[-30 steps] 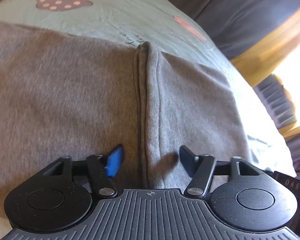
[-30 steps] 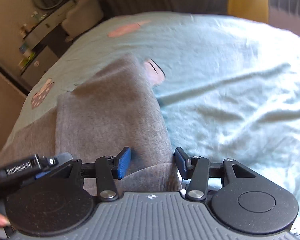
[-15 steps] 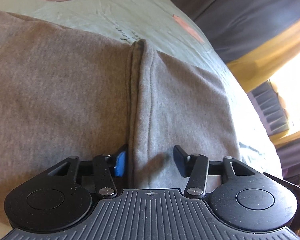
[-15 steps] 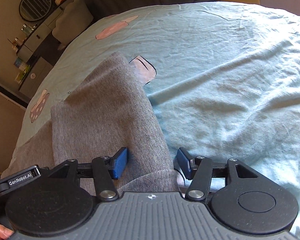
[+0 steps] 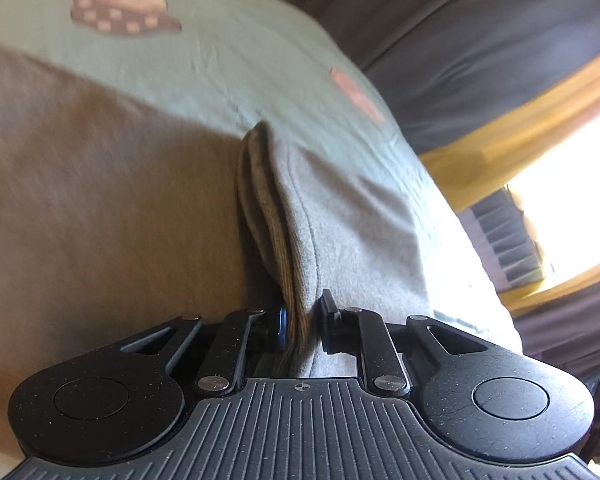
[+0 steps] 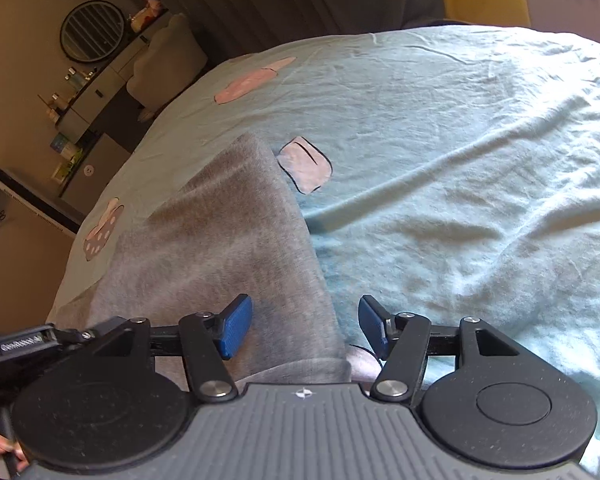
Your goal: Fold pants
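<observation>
- On the bed (image 6: 460, 160), the grey pants (image 6: 220, 248) lie spread over the pale green sheet, near its front edge.
- Left tool (image 5: 303, 326): its jaws have just been closing and now stand clenched on a raised ridge of the pants (image 5: 284, 240). Several stacked layers and a ribbed band show in the pinch.
- Left view: the fabric rises from the bed toward the pinch, so the edge appears lifted, not lying flat.
- Right tool (image 6: 306, 330): its jaws have just been opening and stand released. The cloth edge lies between the pads (image 6: 234, 330), but neither pad presses on it.
- Right view: one layer of the pants already lies over another, with its far corner beside a pink patch (image 6: 306, 164) printed on the sheet.
- Progress, as judged: at least one fold is in place; the garment is not yet a compact stack.
- Remaining, as judged: carry the pinched edge across, lay it down, then smooth it.
- Risk, as judged: a one-sided lift may drag the lower layers askew.
</observation>
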The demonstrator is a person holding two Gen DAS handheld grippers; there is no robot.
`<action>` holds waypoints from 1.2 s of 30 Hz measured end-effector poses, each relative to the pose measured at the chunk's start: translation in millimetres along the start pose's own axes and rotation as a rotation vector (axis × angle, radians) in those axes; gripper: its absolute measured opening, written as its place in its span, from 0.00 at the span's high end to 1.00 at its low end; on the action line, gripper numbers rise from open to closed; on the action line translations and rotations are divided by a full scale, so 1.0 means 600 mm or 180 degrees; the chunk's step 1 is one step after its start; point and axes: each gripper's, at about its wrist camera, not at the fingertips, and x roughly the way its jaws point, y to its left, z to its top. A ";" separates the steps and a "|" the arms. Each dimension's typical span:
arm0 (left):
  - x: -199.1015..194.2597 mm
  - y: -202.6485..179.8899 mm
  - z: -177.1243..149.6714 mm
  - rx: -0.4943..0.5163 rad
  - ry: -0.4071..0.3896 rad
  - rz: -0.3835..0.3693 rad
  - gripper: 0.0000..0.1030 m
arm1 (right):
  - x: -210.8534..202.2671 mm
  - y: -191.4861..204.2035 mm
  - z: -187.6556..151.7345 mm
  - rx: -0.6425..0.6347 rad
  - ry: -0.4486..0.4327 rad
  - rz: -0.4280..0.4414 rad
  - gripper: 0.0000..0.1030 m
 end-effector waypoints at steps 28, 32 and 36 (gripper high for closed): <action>-0.055 0.151 0.026 -0.0428 -0.0359 0.0424 0.82 | 0.013 0.030 -0.004 -0.0293 0.0053 -0.0110 0.41; -0.112 0.091 -0.005 0.0195 -0.0924 0.0710 0.83 | 0.009 0.035 -0.005 -0.0366 0.0018 -0.0108 0.41; -0.130 0.103 -0.008 0.0324 -0.0935 0.1083 0.76 | 0.009 0.047 -0.007 -0.0494 0.0035 -0.0112 0.42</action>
